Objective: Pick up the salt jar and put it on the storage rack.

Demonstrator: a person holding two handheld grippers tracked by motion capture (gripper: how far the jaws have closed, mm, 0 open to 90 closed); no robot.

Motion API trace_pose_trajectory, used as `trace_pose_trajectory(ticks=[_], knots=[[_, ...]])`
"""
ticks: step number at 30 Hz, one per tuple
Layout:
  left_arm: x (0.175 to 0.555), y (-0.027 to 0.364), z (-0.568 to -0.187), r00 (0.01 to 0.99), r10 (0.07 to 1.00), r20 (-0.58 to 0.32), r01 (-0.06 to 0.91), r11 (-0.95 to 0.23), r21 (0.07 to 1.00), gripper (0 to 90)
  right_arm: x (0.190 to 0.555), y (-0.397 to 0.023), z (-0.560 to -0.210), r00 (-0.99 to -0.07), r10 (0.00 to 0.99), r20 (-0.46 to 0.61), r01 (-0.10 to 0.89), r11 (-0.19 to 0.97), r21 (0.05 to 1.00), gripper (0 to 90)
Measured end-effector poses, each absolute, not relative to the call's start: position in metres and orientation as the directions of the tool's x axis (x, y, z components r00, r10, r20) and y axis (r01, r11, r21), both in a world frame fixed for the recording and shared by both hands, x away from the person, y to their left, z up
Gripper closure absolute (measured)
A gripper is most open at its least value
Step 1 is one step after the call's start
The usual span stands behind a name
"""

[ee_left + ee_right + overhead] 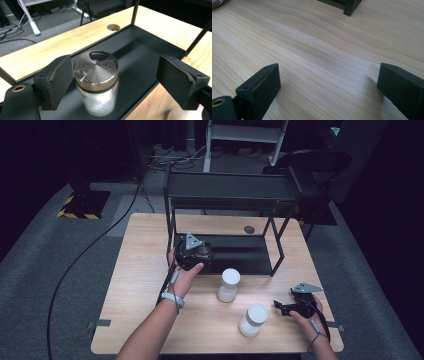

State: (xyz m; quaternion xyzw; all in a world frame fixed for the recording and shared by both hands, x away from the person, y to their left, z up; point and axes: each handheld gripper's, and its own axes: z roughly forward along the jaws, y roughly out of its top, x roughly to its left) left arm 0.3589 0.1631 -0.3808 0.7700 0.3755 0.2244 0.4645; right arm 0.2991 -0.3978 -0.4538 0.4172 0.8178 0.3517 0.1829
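Shaker jar [97, 85], steel lid: stands on the black rack's [250, 254] lower shelf, between your left gripper's [110, 82] parted jaws (unheld). Two white containers [229, 285] [253, 320] remain at table's [140, 285] six o'clock; right gripper [329, 87] open, empty.

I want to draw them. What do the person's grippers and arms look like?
Both grippers, left and right, are black with a grey three-cornered plate on top. Each has two blocky black jaws and a black cable. The left wrist wears a pale strap. No sleeves.
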Motion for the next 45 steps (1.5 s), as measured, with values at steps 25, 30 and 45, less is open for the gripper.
trace_pose_trajectory(ticks=[25,30,45], knots=[[0.293,0.202,-0.373,0.648,0.761,-0.002,0.348,-0.294,0.890,11.2,0.299,-0.398,-0.454,-0.585,0.811,-0.005,0.554,0.405,0.727,4.5],[0.283,0.206,-0.378,0.652,0.758,-0.005,0.349,-0.295,0.889,10.7,0.299,-0.398,-0.454,-0.585,0.811,-0.005,0.554,0.405,0.727,4.6],[0.258,0.203,-0.398,0.657,0.753,0.030,0.349,-0.339,0.873,10.4,0.299,-0.398,-0.454,-0.586,0.811,-0.005,0.555,0.405,0.727,4.6]])
